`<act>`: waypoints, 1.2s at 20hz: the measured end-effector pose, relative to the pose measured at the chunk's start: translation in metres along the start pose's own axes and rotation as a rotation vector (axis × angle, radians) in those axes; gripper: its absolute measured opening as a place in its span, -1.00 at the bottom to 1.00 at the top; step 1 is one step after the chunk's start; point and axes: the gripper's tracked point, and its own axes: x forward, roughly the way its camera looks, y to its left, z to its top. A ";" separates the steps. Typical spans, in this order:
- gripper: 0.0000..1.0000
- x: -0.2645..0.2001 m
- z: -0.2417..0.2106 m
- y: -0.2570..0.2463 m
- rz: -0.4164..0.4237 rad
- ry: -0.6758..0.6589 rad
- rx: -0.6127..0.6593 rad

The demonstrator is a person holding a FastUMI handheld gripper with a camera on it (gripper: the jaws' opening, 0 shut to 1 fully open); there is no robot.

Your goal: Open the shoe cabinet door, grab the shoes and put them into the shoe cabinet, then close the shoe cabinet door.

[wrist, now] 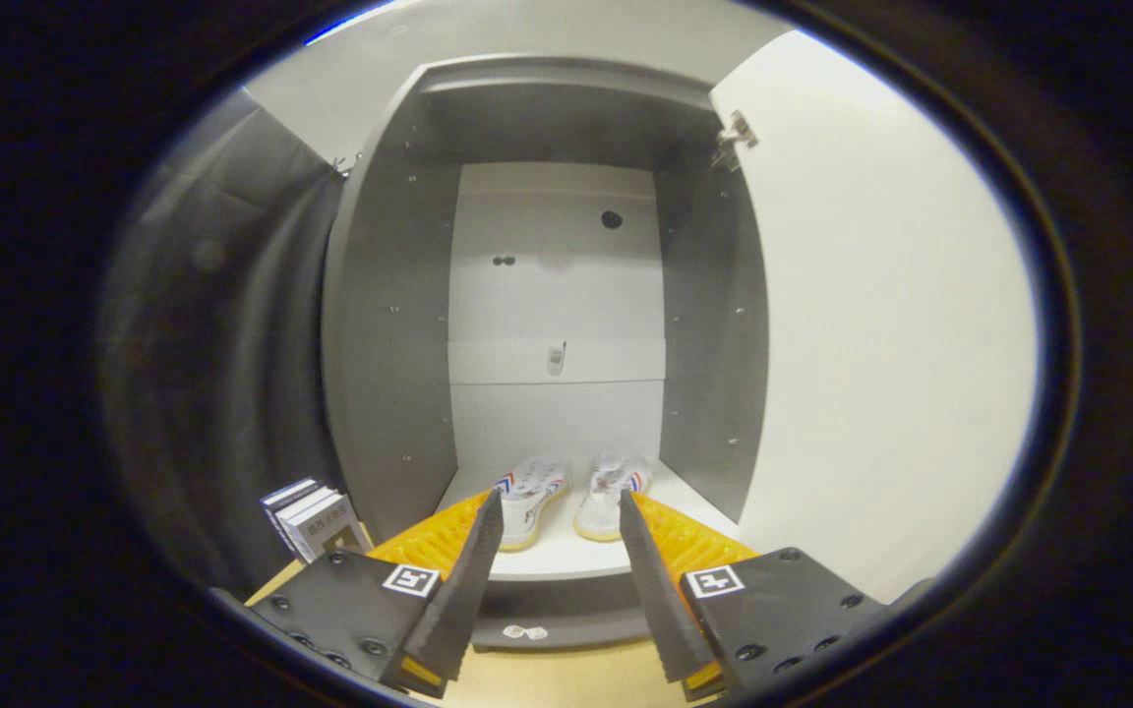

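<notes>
- Several boxed items (316,521) are seen at the far left, stood upright on the pale floor (566,678) just beside the outer left wall of the shoe cabinet (389,324).
- Dark cloth (222,344) is hung behind and above those boxes.
- One cabinet interior is shown with its side walls grey, its back panel white, and a shelf edge set across the back at mid height.
- Two white shoes (566,497) are placed side by side on the cabinet's bottom board, just beyond the fingertips and between their lines.
- The left shoe (530,497) is laid with its long axis running front to back, slightly angled; which end faces outward cannot be told for certain.
- The right shoe (611,492) is set nearly parallel to it, a small gap being kept between the pair.
- The gripper (561,511) is held wide apart, nothing being gripped or touched by either finger.
- The cabinet door (881,324) is swung fully open at the right, its hinge (736,133) being visible near the top.
</notes>
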 end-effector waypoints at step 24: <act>0.51 -0.265 0.091 -0.270 -0.469 -0.228 -0.028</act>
